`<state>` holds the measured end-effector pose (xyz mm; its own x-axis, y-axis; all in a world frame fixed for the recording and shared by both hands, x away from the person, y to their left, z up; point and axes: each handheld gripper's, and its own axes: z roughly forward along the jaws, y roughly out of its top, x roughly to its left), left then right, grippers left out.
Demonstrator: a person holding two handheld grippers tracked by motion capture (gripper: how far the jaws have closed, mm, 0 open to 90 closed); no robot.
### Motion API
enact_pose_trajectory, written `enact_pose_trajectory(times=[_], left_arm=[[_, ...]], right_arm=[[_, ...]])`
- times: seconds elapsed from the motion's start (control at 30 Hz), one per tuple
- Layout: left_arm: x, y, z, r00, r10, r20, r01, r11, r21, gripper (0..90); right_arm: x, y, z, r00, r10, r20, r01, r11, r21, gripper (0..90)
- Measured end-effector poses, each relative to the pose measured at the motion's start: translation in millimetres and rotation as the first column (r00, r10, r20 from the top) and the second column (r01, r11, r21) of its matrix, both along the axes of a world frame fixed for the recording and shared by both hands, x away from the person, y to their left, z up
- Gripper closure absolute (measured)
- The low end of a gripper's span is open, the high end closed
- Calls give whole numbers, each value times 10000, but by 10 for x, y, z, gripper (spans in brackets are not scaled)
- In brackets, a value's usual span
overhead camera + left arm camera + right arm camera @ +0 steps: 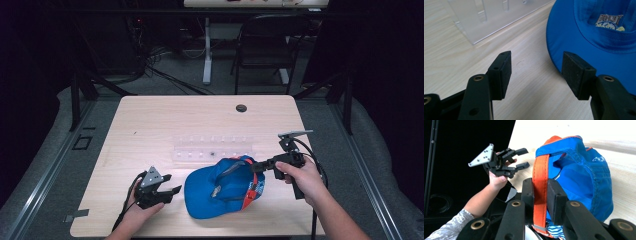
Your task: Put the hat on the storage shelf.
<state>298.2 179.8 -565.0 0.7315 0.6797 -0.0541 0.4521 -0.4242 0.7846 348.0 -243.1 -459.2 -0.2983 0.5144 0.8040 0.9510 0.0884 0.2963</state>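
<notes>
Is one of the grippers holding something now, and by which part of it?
The right gripper holds the blue cap by its orange strap. The left gripper is open and holds nothing.

Clear plastic rack [212,148] mid-table, black folding chair [265,42] beyond the wooden table [150,125]

**Blue, orange and black on pale wood**

The bright blue fabric cap [220,190] carries an orange strap [540,185] and orange edging, a blue-and-white striped patch beside the strap's lower end, and a small yellow-and-grey emblem inside. The light wood-grain table [150,120] is pale beige. Both black plastic grippers, left gripper [167,191] and right gripper [540,195], have brass-coloured rivets. The clear plastic rack [210,150] looks colourless, and the person's sleeve [451,225] shows a grey mottled pattern.
</notes>
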Motion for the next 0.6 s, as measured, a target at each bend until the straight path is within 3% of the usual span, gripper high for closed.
enact_pose_trajectory(times=[0.23,0.6], left_arm=[[15,30,-21,10000,20,9,-20,9999,137,419],[51,101,-43,9997,229,-61,-228,9996,164,419]], right_arm=[[11,43,94,9999,-85,-114,87,9998,174,775],[30,97,295,9998,173,-8,-173,9998,27,774]])
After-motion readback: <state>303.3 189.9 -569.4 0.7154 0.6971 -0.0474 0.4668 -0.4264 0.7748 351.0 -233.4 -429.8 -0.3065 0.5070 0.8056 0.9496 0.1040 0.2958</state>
